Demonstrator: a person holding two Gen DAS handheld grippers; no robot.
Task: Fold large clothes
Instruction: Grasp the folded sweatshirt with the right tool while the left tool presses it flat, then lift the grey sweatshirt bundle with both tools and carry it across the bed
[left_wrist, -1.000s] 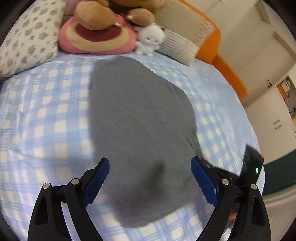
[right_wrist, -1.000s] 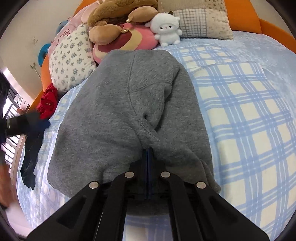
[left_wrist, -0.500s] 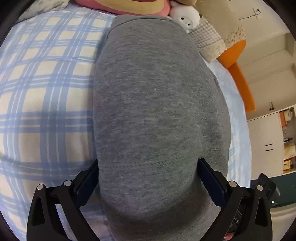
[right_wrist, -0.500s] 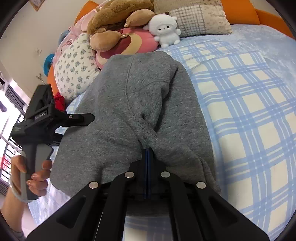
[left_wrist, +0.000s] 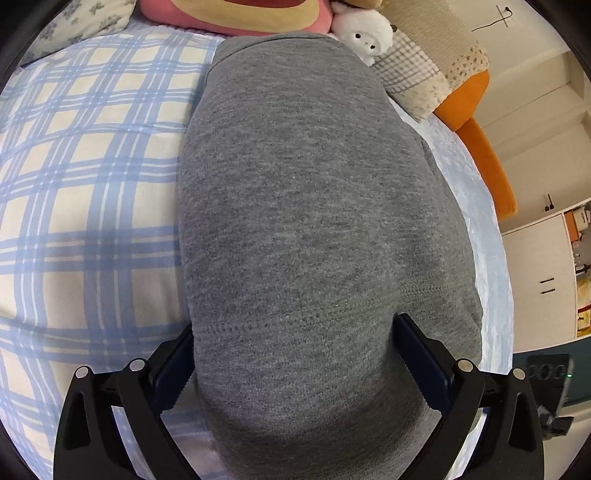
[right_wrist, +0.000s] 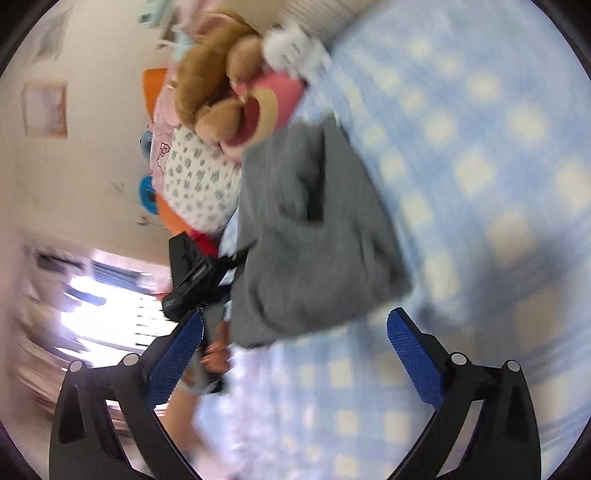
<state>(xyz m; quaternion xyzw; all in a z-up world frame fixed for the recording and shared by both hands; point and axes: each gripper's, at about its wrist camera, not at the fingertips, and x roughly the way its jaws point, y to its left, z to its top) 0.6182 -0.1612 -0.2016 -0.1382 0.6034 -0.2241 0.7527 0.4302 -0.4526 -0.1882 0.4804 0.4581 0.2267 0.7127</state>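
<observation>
The grey garment (left_wrist: 317, 236) lies folded into a thick bundle on the bed (left_wrist: 92, 192), which has a sheet with blue and cream checks. Its far end reaches almost to the pillows and soft toys at the head of the bed, next to a small white plush sheep (left_wrist: 364, 37). The left gripper (left_wrist: 295, 354) points down over the near end of the bundle with its jaws spread wide; the cloth bulges up between the two blue pads and hides part of each, and I cannot tell whether the pads touch it. In the right wrist view, which is strongly blurred, the right gripper (right_wrist: 295, 354) is in the middle of opening, and its jaws already stand far apart, with nothing between them. It is turned to one side, so the garment (right_wrist: 314, 240) shows ahead of its fingers, apart from them. At the left edge of the bundle a hand (right_wrist: 218, 354) holds the black body of the other gripper.
</observation>
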